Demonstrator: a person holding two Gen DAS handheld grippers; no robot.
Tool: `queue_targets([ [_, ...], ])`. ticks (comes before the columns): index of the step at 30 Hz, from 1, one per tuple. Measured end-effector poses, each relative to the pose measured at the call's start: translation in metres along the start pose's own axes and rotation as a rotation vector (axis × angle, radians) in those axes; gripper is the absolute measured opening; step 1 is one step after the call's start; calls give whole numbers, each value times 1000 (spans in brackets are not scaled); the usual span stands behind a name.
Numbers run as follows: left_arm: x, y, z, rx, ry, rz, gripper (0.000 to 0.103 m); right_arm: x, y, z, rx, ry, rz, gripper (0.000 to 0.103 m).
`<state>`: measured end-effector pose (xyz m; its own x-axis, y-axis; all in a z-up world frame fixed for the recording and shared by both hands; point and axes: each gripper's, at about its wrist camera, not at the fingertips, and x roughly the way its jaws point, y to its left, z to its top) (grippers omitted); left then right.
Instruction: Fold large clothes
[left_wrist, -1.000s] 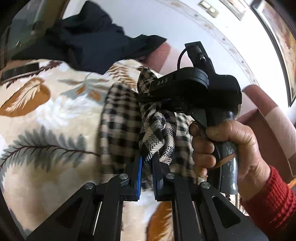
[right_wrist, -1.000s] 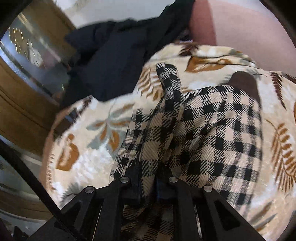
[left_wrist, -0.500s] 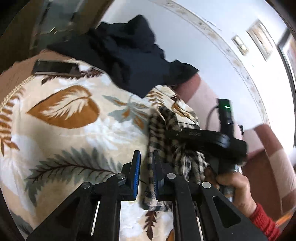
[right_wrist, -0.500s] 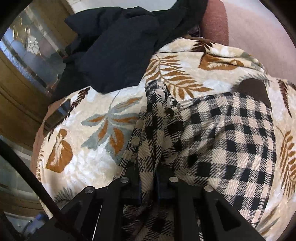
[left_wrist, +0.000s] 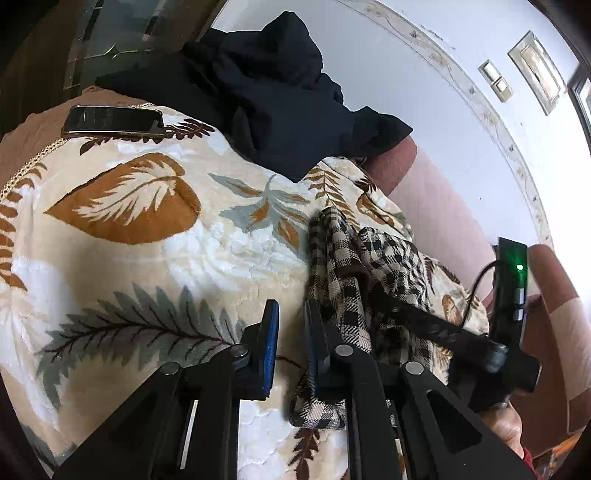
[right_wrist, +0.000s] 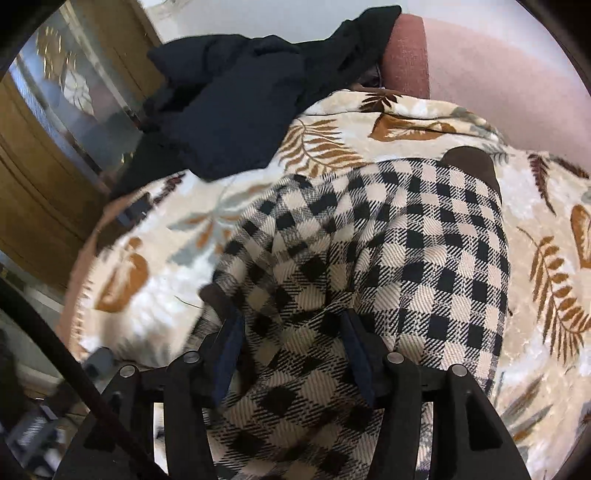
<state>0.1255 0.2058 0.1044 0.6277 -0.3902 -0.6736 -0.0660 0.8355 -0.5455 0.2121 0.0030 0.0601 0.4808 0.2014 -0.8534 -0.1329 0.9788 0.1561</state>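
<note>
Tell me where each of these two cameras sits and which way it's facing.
Left wrist: on the left gripper, looking down over the leaf-print blanket; its narrowly parted jaws hold nothing; the right gripper and a hand show.
Right wrist: on the right gripper, looking steeply down at the checked garment; its jaws, just opening, straddle the cloth.
Both share the garment, the blanket and the dark clothing.

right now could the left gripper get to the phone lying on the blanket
Probably yes. The phone lies uncovered at the far edge of the leaf-print blanket, with only bare blanket between it and the left gripper, whose narrow gap holds nothing. The dark clothing pile sits beside the phone, not over it.
</note>
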Motion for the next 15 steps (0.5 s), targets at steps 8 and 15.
queue_targets([
  [8, 0, 11, 3, -31, 5, 1, 16, 3, 12, -7, -134, -24, -186, 33],
  [15, 2, 16, 3, -43, 10, 3, 16, -15, -4, 5, 37, -59, 28, 13],
])
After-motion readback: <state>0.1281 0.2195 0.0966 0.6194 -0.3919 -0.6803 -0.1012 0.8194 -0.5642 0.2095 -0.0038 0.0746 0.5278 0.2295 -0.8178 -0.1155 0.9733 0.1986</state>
